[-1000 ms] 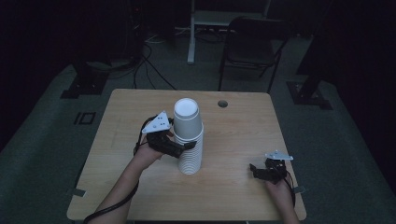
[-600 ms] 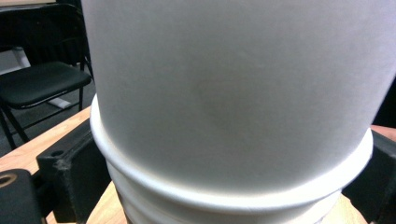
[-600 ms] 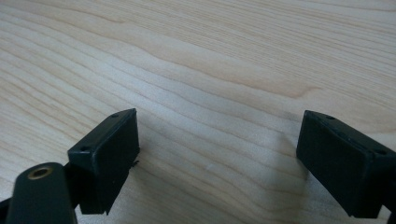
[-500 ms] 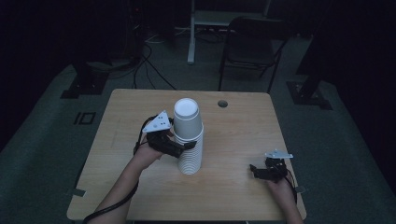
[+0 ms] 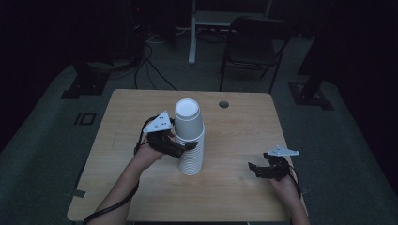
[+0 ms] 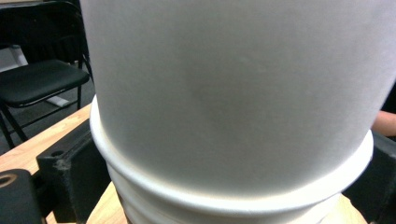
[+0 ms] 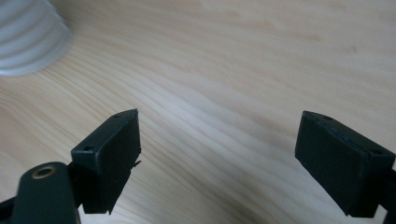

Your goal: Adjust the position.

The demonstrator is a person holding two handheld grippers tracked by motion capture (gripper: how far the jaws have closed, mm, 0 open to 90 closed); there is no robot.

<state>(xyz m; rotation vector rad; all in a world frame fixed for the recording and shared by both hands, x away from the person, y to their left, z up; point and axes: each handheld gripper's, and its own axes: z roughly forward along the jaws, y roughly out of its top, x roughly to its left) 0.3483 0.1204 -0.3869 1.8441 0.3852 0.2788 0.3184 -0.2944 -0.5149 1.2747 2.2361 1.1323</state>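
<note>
A tall stack of white paper cups (image 5: 190,136) stands upside down near the middle of the wooden table (image 5: 244,131). My left gripper (image 5: 186,149) reaches in from the stack's left, about halfway up. In the left gripper view the stack (image 6: 233,93) sits between the two black jaws, which press on the rims on either side. My right gripper (image 5: 256,169) rests low over the table's front right, open, well apart from the stack. Its spread jaws hold nothing, and the stack's base (image 7: 28,37) lies off to its upper left.
A round cable hole (image 5: 224,104) sits in the table's far side. A black folding chair (image 5: 256,42) and a white desk leg (image 5: 192,33) stand beyond the table, with cables (image 5: 150,61) on the dark floor. Bare wood lies between the stack and the right gripper.
</note>
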